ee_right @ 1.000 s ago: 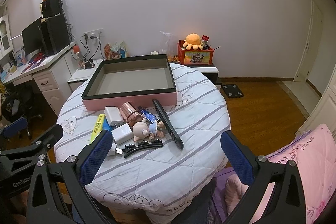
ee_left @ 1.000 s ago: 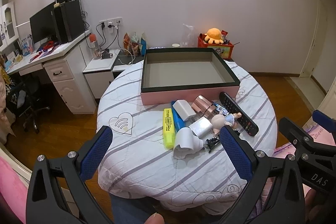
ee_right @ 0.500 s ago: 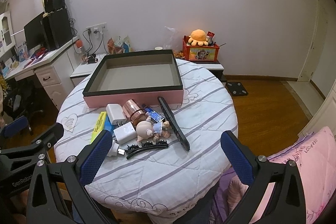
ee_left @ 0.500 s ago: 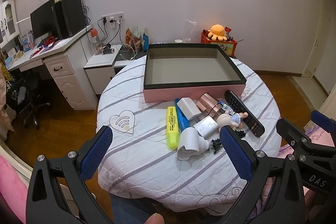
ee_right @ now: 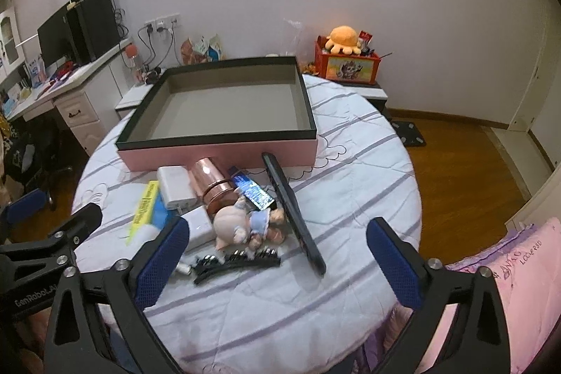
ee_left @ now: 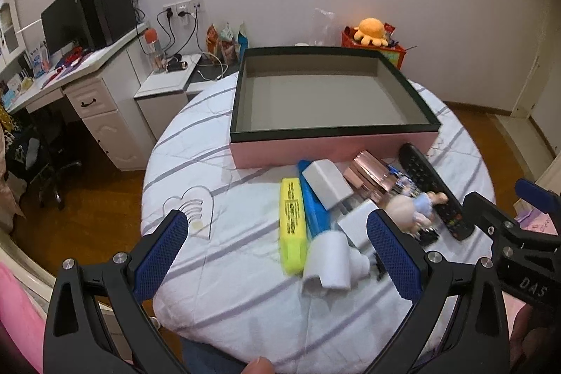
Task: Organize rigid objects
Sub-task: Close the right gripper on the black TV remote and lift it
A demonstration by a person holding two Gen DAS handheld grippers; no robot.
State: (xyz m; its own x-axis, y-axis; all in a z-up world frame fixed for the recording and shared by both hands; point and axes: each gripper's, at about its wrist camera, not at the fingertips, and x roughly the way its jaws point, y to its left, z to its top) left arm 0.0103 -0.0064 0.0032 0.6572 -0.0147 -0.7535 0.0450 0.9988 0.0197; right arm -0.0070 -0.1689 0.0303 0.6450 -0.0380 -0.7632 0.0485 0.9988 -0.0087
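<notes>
An empty pink box with a dark rim (ee_left: 333, 148) (ee_right: 217, 151) stands at the back of a round table. In front of it lies a pile: a yellow highlighter (ee_left: 292, 226) (ee_right: 143, 204), a blue pen (ee_left: 313, 209), white chargers (ee_left: 328, 183) (ee_right: 175, 186), a white bottle (ee_left: 329, 265), a copper cylinder (ee_left: 368, 174) (ee_right: 214, 181), a doll (ee_right: 242, 225) (ee_left: 413, 207), a black remote (ee_right: 292, 211) (ee_left: 433, 188) and a black hair clip (ee_right: 238, 260). My left gripper (ee_left: 277, 251) is open above the table's near edge, over the highlighter and bottle. My right gripper (ee_right: 277, 251) is open, over the clip and remote.
The table wears a white striped cloth (ee_right: 350, 163). A white desk with monitor and speakers (ee_left: 87, 23) stands at the left. A red box with an orange plush (ee_right: 345, 58) sits behind the table. Wooden floor (ee_right: 455, 156) lies to the right, pink bedding (ee_right: 508, 269) at near right.
Both grippers have moved forward and closer to the table, so the pile and the box look larger. Both stay open and empty. Nothing on the table has moved.
</notes>
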